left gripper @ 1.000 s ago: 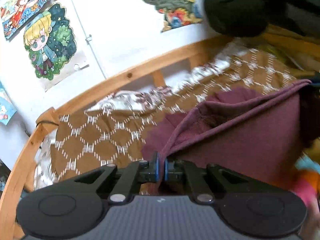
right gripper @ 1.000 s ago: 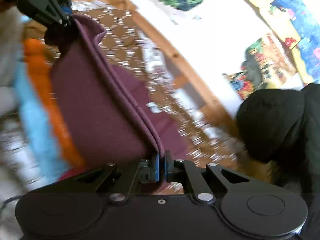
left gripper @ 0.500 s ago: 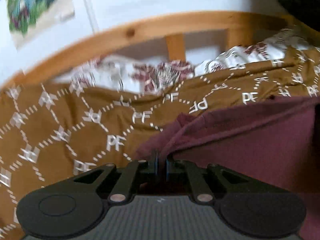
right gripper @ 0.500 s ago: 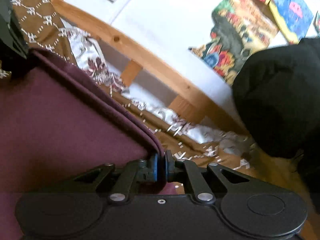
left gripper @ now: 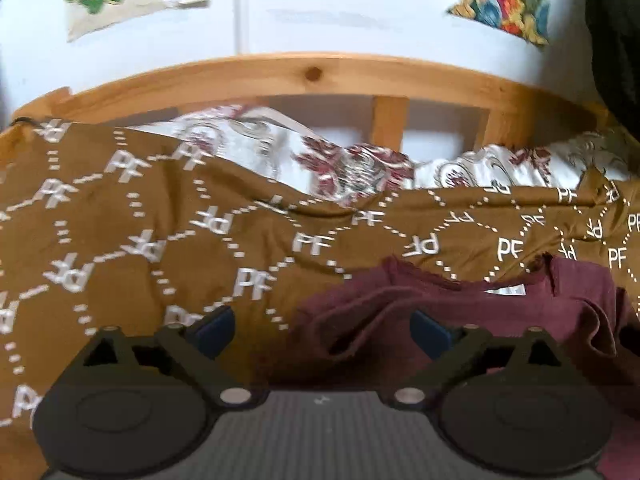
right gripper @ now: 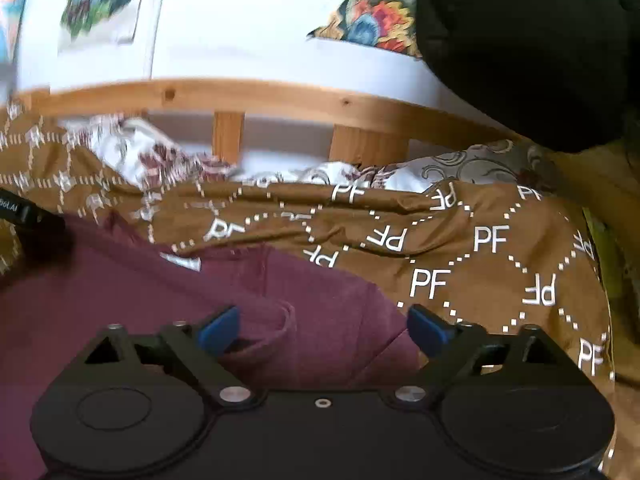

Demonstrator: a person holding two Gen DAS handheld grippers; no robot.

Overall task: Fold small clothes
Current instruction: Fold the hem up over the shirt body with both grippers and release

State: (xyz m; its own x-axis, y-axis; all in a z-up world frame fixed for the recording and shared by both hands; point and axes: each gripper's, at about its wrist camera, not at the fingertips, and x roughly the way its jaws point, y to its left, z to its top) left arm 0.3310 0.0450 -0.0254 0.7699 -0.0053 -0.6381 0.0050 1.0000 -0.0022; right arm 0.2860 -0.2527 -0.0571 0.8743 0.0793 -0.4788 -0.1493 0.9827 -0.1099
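**Maroon garment laid on the bed, both grippers spread wide**

The maroon garment (left gripper: 472,320) lies rumpled on the brown bedspread (left gripper: 132,248), which is printed with white "PF" letters in a dotted diamond grid and covers the bed. In the left wrist view the garment fills the lower right part of the spread; in the right wrist view it fills the lower left (right gripper: 132,300). Its far edge, with a small white label (left gripper: 505,290), points toward the bed's wooden rail (left gripper: 312,76). Between the far edge of the bedspread and that rail shows a strip of white bedding with a dark red floral print (left gripper: 352,168). Behind the rail is a white wall with colourful pictures (right gripper: 368,16) stuck on it, and a large black mass (right gripper: 532,40), too dark to identify, fills the upper right of the right wrist view.

The left gripper (left gripper: 322,330) has just been opening and its jaws stand wide apart, with the garment's loose left edge lying between them but not pinched. The right gripper (right gripper: 322,330) has likewise just been opening; it stands wide over a fold of the maroon cloth, its blue pads (right gripper: 219,330) not pressing on it.
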